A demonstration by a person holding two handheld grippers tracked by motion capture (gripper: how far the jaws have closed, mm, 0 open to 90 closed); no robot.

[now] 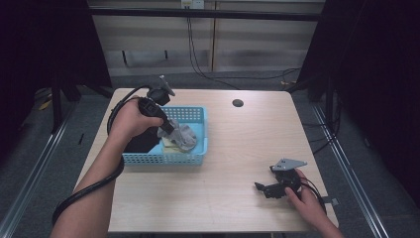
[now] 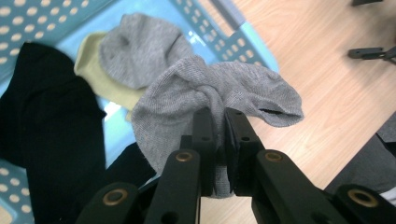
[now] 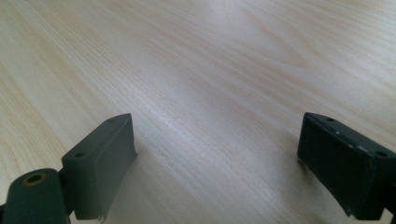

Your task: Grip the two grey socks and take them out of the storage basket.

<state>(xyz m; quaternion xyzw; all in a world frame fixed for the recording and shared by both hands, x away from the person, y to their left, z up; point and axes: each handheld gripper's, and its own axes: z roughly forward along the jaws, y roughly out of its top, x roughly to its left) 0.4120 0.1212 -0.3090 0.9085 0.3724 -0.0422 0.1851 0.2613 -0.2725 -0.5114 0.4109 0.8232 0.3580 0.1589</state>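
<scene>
From above, we see the left claw [image 1: 174, 133] over the blue basket [image 1: 198, 119], pinching a grey sock [image 1: 185, 136]; its own camera shows soft, light, limp knit bunched mid-length, a safe hold; the right claw [image 3: 215, 158], spread, rests on the counter [image 3: 196, 56]

1. Blue basket [image 1: 198, 159] on the left of the surface [image 1: 237, 144]: its walls and the clothes inside block low passes.
2. Bare surface between basket and right claw [image 1: 261, 188]: open passage.
</scene>
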